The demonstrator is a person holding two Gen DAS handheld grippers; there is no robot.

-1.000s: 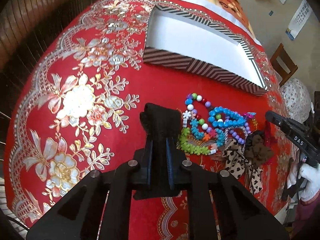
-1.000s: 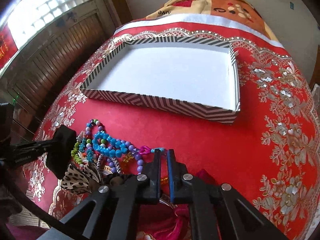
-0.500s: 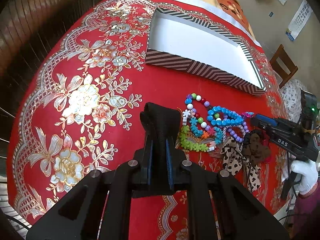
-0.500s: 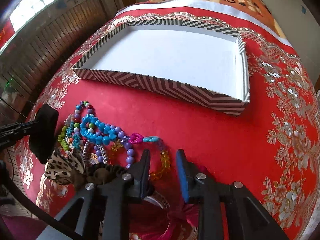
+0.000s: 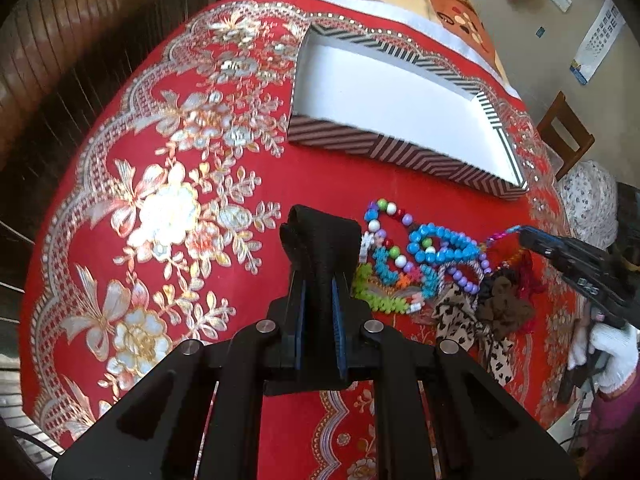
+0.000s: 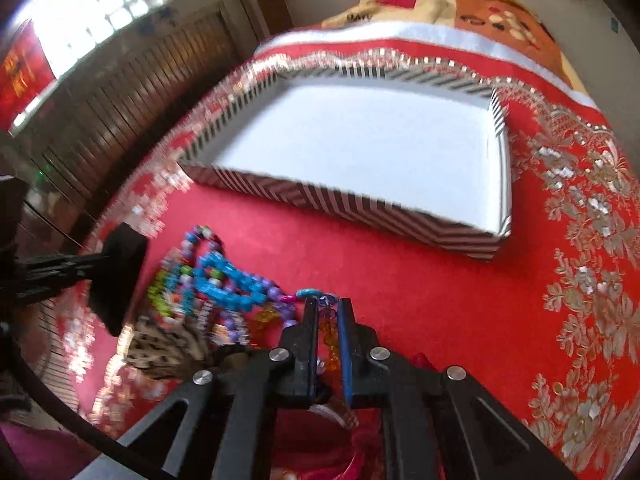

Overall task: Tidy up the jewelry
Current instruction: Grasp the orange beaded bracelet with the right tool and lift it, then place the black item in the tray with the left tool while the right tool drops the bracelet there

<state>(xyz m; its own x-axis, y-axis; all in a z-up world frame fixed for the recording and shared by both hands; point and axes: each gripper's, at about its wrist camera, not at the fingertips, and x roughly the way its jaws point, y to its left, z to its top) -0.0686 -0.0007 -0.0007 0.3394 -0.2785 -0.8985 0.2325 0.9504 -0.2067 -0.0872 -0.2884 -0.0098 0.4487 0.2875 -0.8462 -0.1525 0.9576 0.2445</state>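
A pile of bead bracelets and fabric hair ties lies on the red floral cloth, also in the right wrist view. A white tray with a striped rim stands behind it, empty. My left gripper is shut on a black fabric piece, held left of the pile. My right gripper sits at the pile's right edge, its jaws narrowly apart around an orange bead bracelet; it shows in the left wrist view.
The red and gold tablecloth covers a rounded table. A wooden chair stands at the far right. A wood-panelled wall and a window lie to the left. A patterned blanket lies beyond the tray.
My right gripper opened, moved forward over the orange bracelet, then narrowed around it. My left gripper stayed shut on the black fabric and lifted back slightly.
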